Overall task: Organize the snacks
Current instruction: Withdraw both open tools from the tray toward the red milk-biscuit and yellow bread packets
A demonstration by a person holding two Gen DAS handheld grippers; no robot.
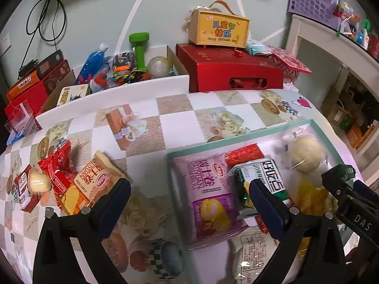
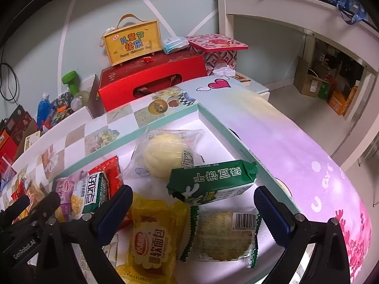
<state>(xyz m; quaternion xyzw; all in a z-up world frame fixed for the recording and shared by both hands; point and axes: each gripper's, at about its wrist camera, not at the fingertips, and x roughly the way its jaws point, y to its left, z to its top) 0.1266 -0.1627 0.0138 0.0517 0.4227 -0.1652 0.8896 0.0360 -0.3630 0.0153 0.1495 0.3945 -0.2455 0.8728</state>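
Cluttered desk (image 1: 165,120): both claws, left (image 1: 189,196) and right (image 2: 193,203), spread and empty over the packed teal-rimmed box (image 2: 151,124), leftover snack pile (image 1: 71,182) outside at left; risk is the green packet (image 2: 213,179), perched loosely, sliding off if bumped.

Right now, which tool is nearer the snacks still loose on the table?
Left. The left tool hangs open straddling the box edge, the loose snacks beside its outer finger. The right tool is open over the box interior.

Probably home: cluttered shelves (image 2: 331,19), toys (image 1: 123,71)
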